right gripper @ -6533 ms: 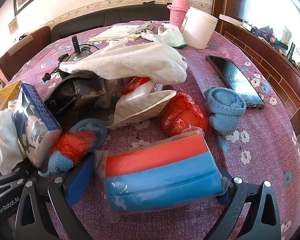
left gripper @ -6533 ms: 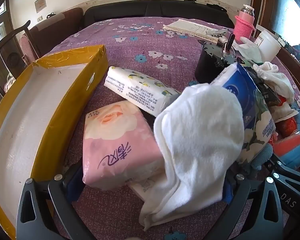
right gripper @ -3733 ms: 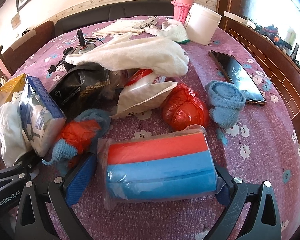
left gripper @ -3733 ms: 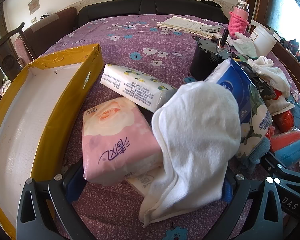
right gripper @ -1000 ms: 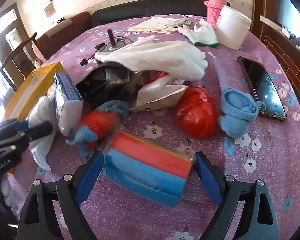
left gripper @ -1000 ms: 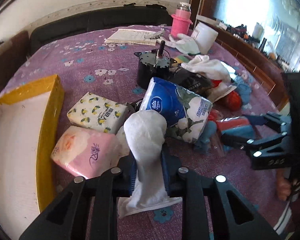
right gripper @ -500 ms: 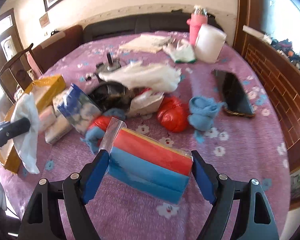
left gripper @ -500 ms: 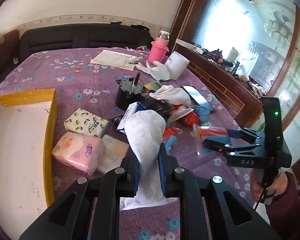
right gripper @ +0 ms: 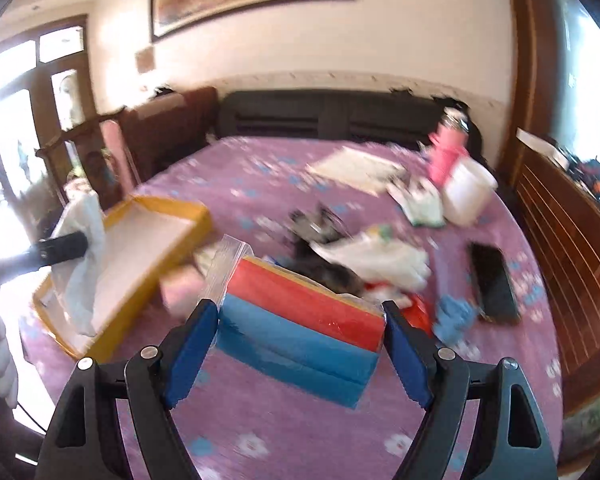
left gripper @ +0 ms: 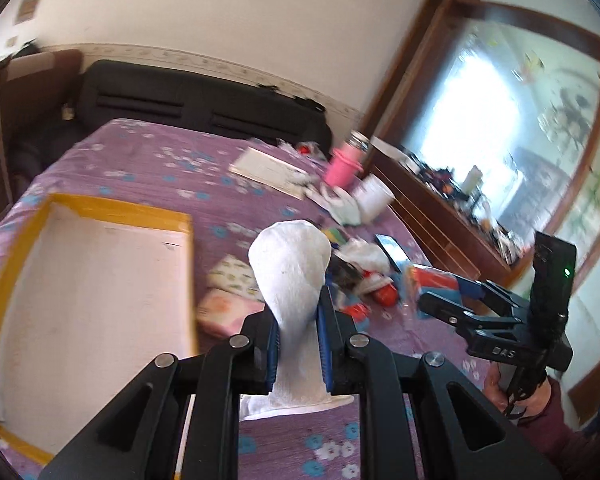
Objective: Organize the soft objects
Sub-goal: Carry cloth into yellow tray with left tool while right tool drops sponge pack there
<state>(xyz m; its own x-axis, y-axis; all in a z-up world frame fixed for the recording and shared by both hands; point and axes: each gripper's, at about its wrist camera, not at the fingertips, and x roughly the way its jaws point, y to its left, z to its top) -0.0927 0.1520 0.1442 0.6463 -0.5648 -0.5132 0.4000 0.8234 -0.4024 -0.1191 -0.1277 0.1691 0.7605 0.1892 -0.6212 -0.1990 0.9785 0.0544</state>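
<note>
My left gripper (left gripper: 299, 322) is shut on a white towel (left gripper: 292, 276), held up above the purple flowered table; the towel (right gripper: 82, 256) also hangs at the left of the right wrist view. My right gripper (right gripper: 300, 338) is shut on a bagged pack of red and blue sponges (right gripper: 300, 320), lifted off the table; that gripper (left gripper: 452, 300) and the pack (left gripper: 432, 282) show at the right of the left wrist view. A yellow-rimmed tray (left gripper: 112, 208) with a white floor lies at the left, seen too as the tray (right gripper: 198, 210) behind the towel.
Tissue packs (left gripper: 228, 276), a red bag (left gripper: 384, 292), a blue knit piece (right gripper: 454, 316) and a white cloth (right gripper: 380, 258) are heaped mid-table. A phone (right gripper: 494, 280), a pink bottle (right gripper: 446, 152), a white tub (right gripper: 470, 196) and papers (right gripper: 352, 168) lie farther back. A person's hand (left gripper: 516, 392) holds the right gripper.
Both grippers have risen well above the table with their loads. The table items look smaller and farther off. The left view has swung toward the tray.
</note>
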